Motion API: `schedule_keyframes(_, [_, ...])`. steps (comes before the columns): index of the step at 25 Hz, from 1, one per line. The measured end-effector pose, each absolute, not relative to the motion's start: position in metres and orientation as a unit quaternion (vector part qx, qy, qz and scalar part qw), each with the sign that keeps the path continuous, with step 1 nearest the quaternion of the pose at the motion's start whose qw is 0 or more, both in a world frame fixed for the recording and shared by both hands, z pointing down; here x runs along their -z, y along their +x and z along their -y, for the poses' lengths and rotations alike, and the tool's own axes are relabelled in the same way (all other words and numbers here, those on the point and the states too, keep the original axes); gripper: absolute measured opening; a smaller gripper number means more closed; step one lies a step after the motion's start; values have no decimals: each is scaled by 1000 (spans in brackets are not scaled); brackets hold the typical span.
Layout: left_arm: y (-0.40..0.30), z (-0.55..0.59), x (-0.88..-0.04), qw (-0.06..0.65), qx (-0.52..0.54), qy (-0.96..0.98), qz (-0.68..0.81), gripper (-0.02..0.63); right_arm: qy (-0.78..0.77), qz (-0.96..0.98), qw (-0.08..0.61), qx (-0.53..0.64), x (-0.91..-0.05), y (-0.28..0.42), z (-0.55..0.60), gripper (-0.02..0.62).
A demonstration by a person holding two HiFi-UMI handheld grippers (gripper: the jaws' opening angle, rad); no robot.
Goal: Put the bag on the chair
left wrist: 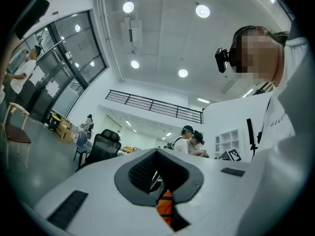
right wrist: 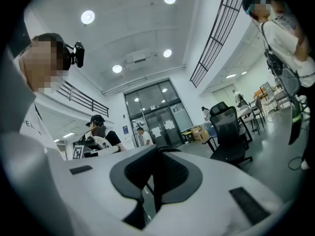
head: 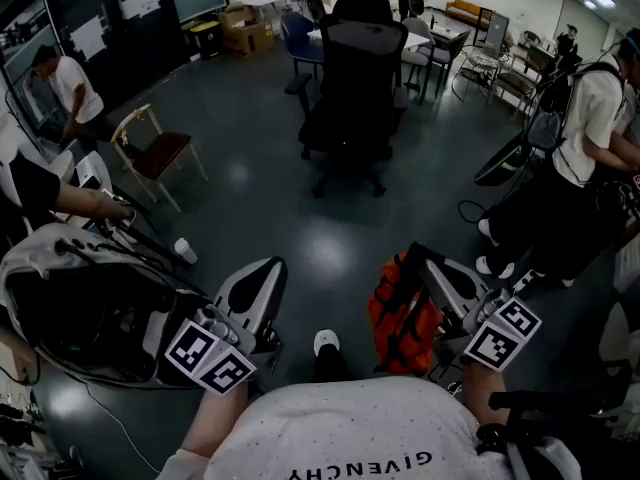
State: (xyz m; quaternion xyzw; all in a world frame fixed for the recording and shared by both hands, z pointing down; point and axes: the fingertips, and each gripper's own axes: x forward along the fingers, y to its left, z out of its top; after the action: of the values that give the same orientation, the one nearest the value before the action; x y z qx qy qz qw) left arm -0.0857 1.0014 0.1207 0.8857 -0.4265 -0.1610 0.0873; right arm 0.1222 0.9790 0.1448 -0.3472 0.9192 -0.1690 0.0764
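Note:
An orange bag (head: 385, 313) with black straps hangs beside my right leg, held up by my right gripper (head: 432, 268), which is shut on a strap. In the right gripper view the right gripper (right wrist: 156, 173) has its jaws together with a dark strap hanging below them. My left gripper (head: 262, 276) is apart from the bag, jaws together and holding nothing. In the left gripper view the bag (left wrist: 166, 206) shows as an orange patch below the left gripper (left wrist: 158, 173). The black office chair (head: 350, 88) stands ahead across the dark floor, also seen as the chair (right wrist: 227, 136) and the chair (left wrist: 102, 149).
A wooden chair (head: 158, 153) with a red seat stands left, and a paper cup (head: 185, 251) sits on the floor near it. White equipment (head: 90, 298) fills the near left. A person (head: 590, 138) stands right, and tables (head: 430, 38) and boxes (head: 245, 30) lie beyond.

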Motion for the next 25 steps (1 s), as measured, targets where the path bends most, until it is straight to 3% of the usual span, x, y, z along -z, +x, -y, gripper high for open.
schedule_keyframes(14, [-120,-786,-108,73,149,901,401,9,-352,-924,79,125,-118,77,-781,23])
schedule_keyframes(25, [-120,-729,-137,125,144,912,363,8,-374,-913,62,153,-146,60,-712,23])
